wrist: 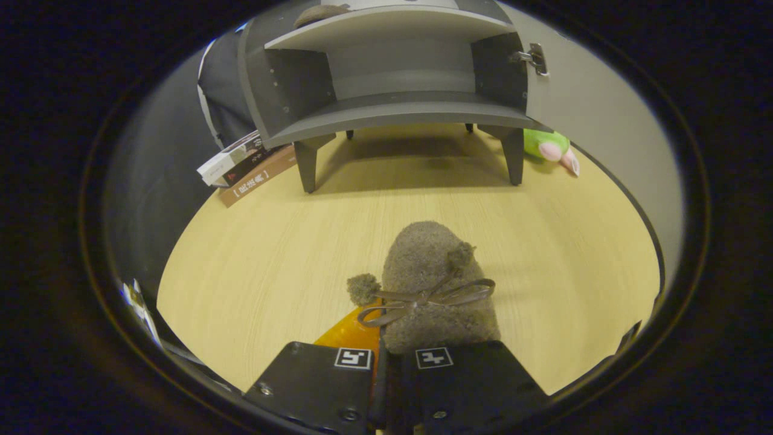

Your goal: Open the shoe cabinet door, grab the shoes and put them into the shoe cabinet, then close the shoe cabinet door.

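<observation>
Pale wood-grain covers the table [253, 254], which spreads out ahead of the claw and is backed by dark cloth on the left and a plain light wall on the right.

At the table's far left edge lies a small stack of books [241, 164], their spines slanting toward the cabinet's left front leg. Just to their right stands the grey shoe cabinet [392, 90] on short tapered legs near the far edge of the table. Its front is open, so two shelves show inside; something dark and rounded rests on the upper one, too cut off to identify. The cabinet door [580, 96] is swung out to the right, with a metal hinge where it meets the cabinet's side.

Nearer, about mid-table, a fuzzy brown-grey shoe [432, 266] points its toe toward the cabinet, well apart from it. It carries a thin ribbon bow with two pompoms. An orange lining shows at its near end. The claw [386, 362] is nearly closed, its fingers close together at the shoe's heel end; whether both press on it cannot be told.

Beyond the cabinet's right front leg, by the door's foot, lies a green plush toy [546, 145] with pink parts.
</observation>
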`<state>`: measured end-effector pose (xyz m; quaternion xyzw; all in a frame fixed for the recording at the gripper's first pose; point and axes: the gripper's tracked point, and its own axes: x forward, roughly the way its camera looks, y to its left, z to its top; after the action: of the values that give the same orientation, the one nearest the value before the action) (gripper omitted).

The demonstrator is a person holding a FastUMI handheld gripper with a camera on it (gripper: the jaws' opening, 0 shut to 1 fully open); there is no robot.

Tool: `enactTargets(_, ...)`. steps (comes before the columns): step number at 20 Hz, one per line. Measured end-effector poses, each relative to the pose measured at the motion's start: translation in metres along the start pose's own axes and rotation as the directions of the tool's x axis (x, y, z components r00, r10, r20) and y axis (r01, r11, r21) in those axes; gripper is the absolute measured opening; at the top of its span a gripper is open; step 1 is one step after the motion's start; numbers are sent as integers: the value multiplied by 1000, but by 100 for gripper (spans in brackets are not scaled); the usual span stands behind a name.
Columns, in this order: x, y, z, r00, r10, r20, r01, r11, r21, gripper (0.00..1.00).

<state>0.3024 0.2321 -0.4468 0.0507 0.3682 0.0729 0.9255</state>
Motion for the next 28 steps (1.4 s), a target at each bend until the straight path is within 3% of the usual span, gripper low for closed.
enactTargets(4,-22,10,12,999,42,35,-41,999,-17,8)
enactTargets(11,-116,35,78,977,97,192,-91,995,-38,8)
enactTargets(19,-203,54,199,902,68,426,-31,995,-93,7)
enactTargets(28,-202,66,371,823,42,567,15,995,-95,8)
